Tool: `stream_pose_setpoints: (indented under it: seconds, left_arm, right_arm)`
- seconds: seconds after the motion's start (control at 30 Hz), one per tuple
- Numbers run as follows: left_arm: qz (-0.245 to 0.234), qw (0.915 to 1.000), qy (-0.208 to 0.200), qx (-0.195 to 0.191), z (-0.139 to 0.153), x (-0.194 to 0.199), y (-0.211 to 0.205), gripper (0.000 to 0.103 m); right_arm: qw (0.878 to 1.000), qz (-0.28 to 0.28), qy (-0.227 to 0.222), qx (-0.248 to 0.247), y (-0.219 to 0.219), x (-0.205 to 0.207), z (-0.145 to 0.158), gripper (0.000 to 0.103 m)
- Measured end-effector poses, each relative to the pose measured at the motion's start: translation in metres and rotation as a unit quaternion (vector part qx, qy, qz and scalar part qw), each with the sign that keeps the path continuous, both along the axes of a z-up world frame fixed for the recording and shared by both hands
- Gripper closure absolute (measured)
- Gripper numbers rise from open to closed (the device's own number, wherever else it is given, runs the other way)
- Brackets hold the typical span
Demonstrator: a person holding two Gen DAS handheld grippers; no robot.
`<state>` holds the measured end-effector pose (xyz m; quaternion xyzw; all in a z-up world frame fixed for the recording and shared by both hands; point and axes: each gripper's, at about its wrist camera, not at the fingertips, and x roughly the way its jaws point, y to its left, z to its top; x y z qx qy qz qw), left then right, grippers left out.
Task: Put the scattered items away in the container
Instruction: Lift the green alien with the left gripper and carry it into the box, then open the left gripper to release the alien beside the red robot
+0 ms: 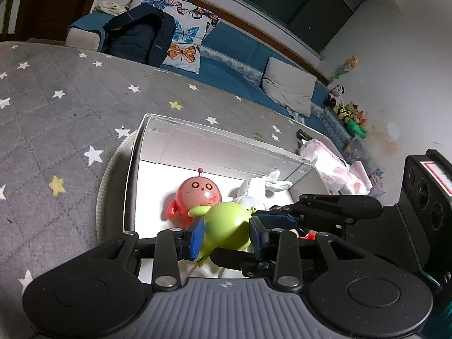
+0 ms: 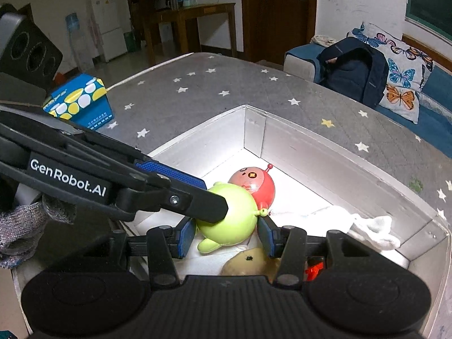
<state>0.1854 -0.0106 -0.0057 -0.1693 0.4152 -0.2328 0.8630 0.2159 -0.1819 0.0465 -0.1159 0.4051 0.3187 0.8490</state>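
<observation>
The left gripper (image 1: 226, 233) squeezes the green toy (image 1: 227, 226) from both sides, low inside the white box (image 1: 197, 135) on the starry grey bed (image 1: 56, 99). The right gripper (image 2: 226, 236) has its blue pads on the same green toy too, one on each side. Behind the green toy lies a red toy (image 1: 197, 195), touching it, and a white plush bunny (image 1: 260, 189) lies to the right in the box.

Glossy plastic green toy (image 1: 226, 226); quilted cloth cover (image 1: 56, 113); plush white rabbit (image 1: 255, 190).
</observation>
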Motion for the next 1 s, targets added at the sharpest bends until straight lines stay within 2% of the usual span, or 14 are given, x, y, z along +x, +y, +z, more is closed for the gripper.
stream_pose_setpoints:
  seconds: [0.27, 1.0]
  left_arm:
    - [-0.003, 0.9997, -0.004, 0.025, -0.0009, 0.0006, -0.0052, 0.066]
    - [0.001, 0.9985, 0.001, 0.054, 0.0007, 0.0025, -0.008, 0.065]
  right_arm:
    - [0.999, 0.008, -0.012, -0.03, 0.008, -0.0005, -0.0015, 0.054]
    - [0.999, 0.002, -0.016, -0.035, 0.0052, -0.003, 0.0026, 0.053]
